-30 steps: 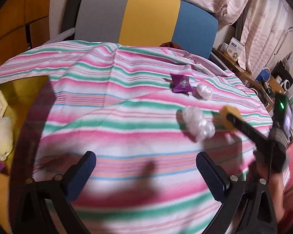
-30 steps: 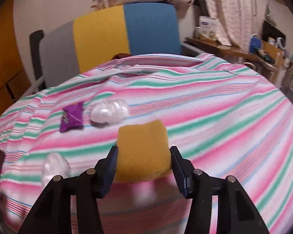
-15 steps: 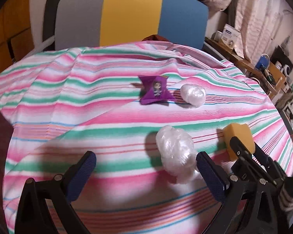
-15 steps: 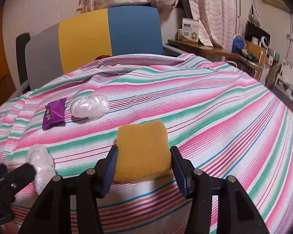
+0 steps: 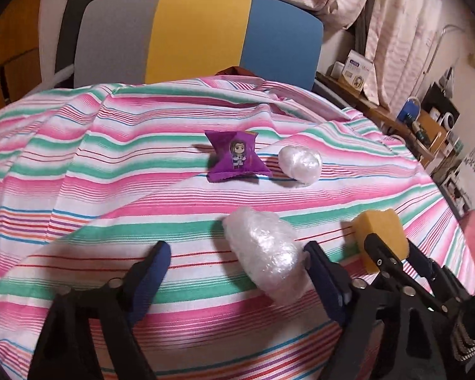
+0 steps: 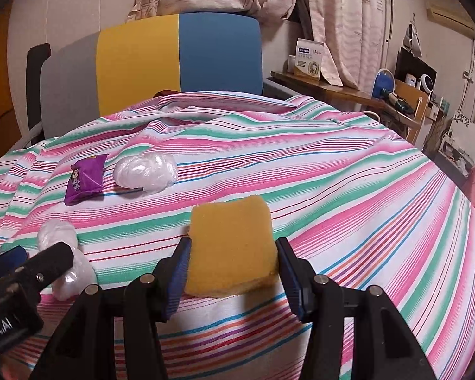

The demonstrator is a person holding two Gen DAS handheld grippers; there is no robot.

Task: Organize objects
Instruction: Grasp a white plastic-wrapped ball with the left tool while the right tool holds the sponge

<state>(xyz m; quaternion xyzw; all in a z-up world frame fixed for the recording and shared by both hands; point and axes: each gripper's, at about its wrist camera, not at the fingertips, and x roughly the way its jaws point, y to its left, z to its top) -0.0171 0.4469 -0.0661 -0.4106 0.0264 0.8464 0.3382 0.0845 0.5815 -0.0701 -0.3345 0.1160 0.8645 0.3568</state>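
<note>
A crumpled clear plastic bundle [image 5: 266, 253] lies on the striped cloth [image 5: 110, 171] between the fingers of my left gripper [image 5: 237, 269]. The jaws are closing; the right pad touches the bundle and the left pad stands apart from it. In the right wrist view that bundle [image 6: 58, 231] sits partly behind the left gripper [image 6: 34, 256]. My right gripper [image 6: 234, 262] is shut on a yellow sponge [image 6: 231, 243], held just above the cloth. The sponge [image 5: 380, 231] also shows at the right of the left wrist view. Farther back lie a purple snack packet [image 5: 236, 158] and a second plastic bundle [image 5: 300, 161].
A chair with a grey, yellow and blue backrest [image 5: 199, 31] stands behind the cloth-covered table. A wooden shelf [image 6: 348, 91] with boxes and small devices runs along the right wall under curtains. The two grippers are close side by side at the table's near edge.
My left gripper has moved in over the cloth to the near plastic bundle, and its jaws have narrowed around it. The right gripper has kept its hold on the sponge, nearly still.
</note>
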